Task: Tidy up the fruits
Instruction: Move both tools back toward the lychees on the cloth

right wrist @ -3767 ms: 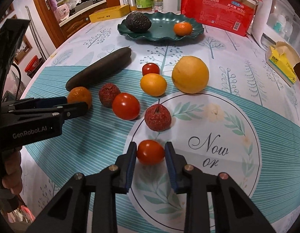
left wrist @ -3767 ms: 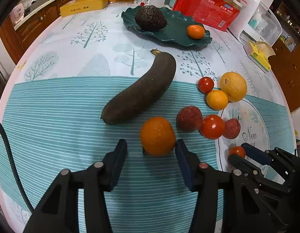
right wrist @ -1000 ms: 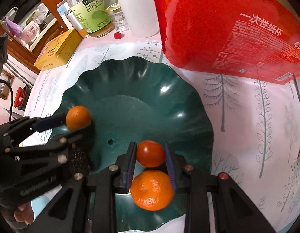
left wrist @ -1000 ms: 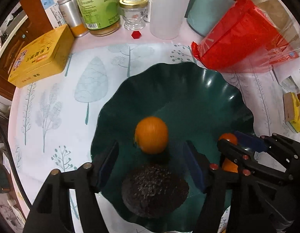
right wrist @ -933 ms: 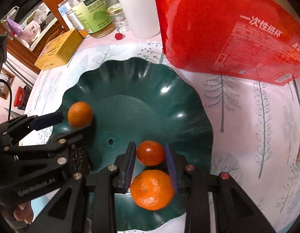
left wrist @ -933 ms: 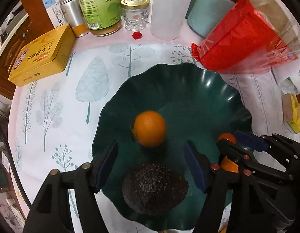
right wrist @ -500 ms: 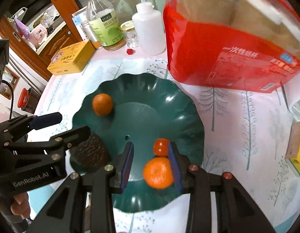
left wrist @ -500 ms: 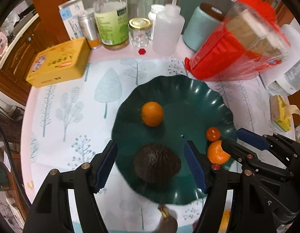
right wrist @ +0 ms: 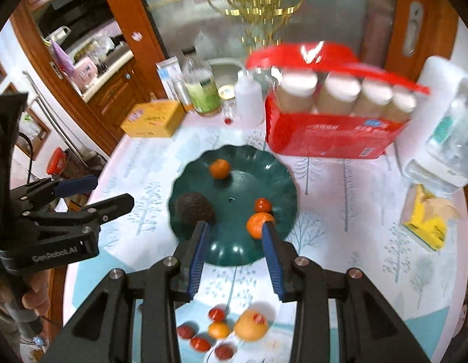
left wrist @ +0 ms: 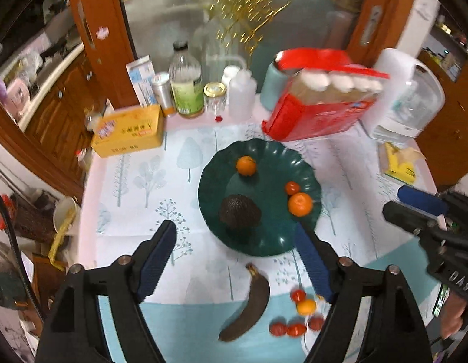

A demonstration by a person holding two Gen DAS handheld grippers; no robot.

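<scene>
A dark green plate [left wrist: 273, 242] [right wrist: 234, 251] holds an avocado [left wrist: 240, 211] [right wrist: 194, 207], two oranges [left wrist: 246, 165] [left wrist: 300, 204] and a small tomato [left wrist: 292, 188] [right wrist: 262, 204]. My left gripper [left wrist: 235, 260] is open and empty, raised high above the table before the plate. My right gripper [right wrist: 234, 255] is open and empty, also high above the plate's near rim. On the table nearer me lie a dark banana [left wrist: 249, 305], small tomatoes, lychees and oranges [right wrist: 250, 325].
Behind the plate stand a red pack of paper cups [left wrist: 321, 103], bottles and jars [left wrist: 187, 84] and a yellow box [left wrist: 129, 131]. A white appliance [left wrist: 406, 96] and a tissue pack [left wrist: 397, 163] are at the right. The table's edge runs along the left.
Both grippers have risen and pulled back from the plate. The left one released the orange and the right one released the tomato onto the plate; both now open wider.
</scene>
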